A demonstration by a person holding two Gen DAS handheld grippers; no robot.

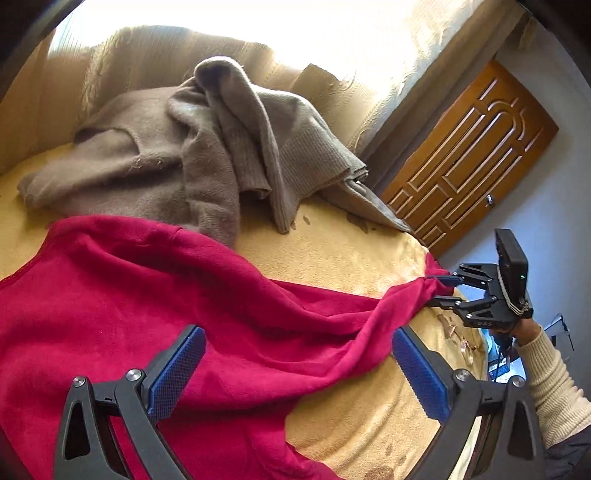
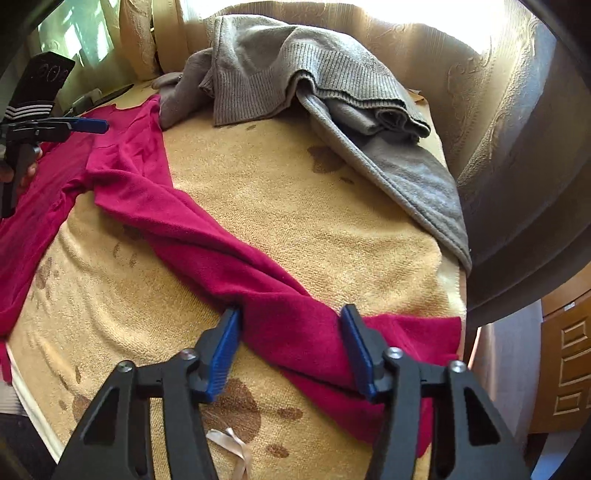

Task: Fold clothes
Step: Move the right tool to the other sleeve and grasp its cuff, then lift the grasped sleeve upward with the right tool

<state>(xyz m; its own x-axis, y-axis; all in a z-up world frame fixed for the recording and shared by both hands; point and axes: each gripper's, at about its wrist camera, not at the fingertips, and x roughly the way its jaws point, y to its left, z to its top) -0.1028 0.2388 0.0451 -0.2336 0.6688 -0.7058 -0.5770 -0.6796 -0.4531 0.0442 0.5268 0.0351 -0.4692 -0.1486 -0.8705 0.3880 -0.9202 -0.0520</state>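
While the sleeve is lying stretched across the bed:
fabric: red sweater (image 1: 110, 314) is looking soft, limp, light.
right gripper (image 2: 291, 350): pinching the sleeve end (image 2: 295, 332).
left gripper (image 1: 295, 373): hovering agape, empty.
hold: the cuff is seeming best.

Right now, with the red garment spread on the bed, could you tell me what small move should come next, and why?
Probably lift the right gripper and carry the sleeve across onto the red garment body. Its pads pinch the sleeve end, which trails diagonally over the blanket, while the left gripper stands open above the body.

Bright backlight thru curtains (image 1: 258, 22), glare blown out; fisheye warp, dark vignette corners.
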